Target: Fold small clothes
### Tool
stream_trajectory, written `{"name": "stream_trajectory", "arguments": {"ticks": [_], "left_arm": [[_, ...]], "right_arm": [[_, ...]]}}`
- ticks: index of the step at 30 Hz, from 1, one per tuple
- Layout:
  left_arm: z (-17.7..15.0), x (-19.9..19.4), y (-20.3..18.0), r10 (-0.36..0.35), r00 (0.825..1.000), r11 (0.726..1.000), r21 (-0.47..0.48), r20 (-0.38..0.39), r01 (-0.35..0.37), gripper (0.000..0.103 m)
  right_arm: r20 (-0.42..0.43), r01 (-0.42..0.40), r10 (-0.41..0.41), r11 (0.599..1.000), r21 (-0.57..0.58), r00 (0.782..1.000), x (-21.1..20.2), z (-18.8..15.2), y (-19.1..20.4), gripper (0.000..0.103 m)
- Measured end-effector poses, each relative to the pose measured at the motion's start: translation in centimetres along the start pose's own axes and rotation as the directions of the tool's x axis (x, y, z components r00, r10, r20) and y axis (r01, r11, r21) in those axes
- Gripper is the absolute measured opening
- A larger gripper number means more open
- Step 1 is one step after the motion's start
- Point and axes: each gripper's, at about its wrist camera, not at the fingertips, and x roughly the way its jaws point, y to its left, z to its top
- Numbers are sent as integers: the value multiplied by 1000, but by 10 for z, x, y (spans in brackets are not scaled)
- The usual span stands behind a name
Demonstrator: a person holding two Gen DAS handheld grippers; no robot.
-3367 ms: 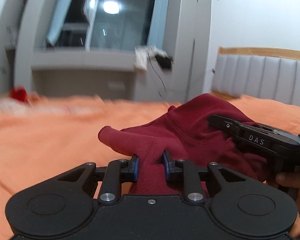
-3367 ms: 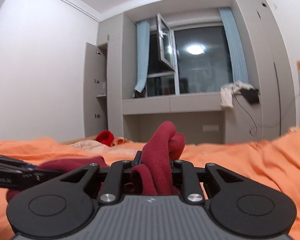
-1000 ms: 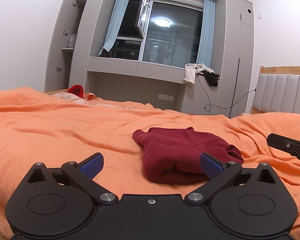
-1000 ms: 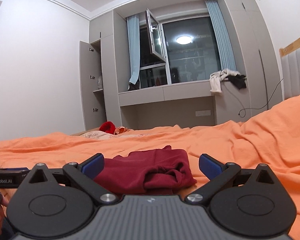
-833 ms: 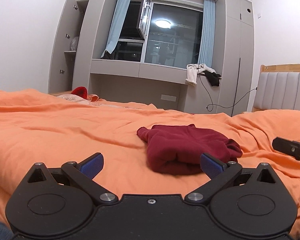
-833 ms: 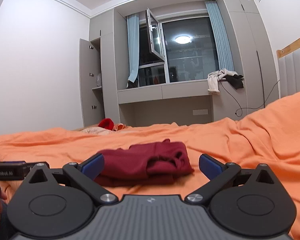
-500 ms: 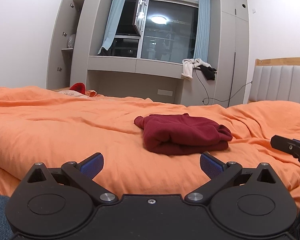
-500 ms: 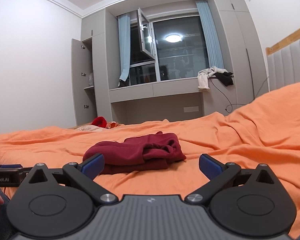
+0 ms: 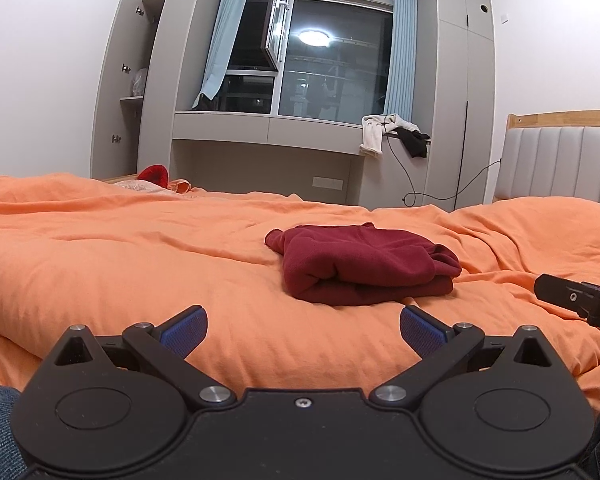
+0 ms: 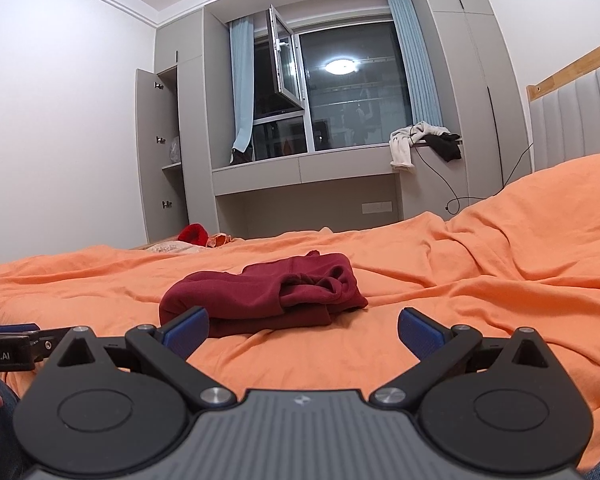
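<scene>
Orange bed [image 9: 120,264] carries the folded maroon garment [image 9: 360,266], which we see ahead of both tools, untouched. Left tool [image 9: 302,326] and right tool [image 10: 302,326] both gape wide, empty.

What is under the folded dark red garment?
The dark red garment lies directly on the orange bedcover, which shows all around it. Whatever lies beneath the cover or between the garment's folds is hidden.

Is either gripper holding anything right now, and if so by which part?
Nothing is held. The left gripper and the right gripper are both open, and the folded maroon garment lies apart from them on the orange bedcover.
</scene>
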Motion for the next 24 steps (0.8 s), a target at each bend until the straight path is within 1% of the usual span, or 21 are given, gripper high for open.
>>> {"name": "stream_trajectory", "arguments": {"ticks": [24], "left_arm": [[0, 1, -1, 1, 1000, 1000, 1, -3, -1, 102]], "right_arm": [[-4, 0, 0, 1000, -1, 1000, 0, 0, 1, 103]]}}
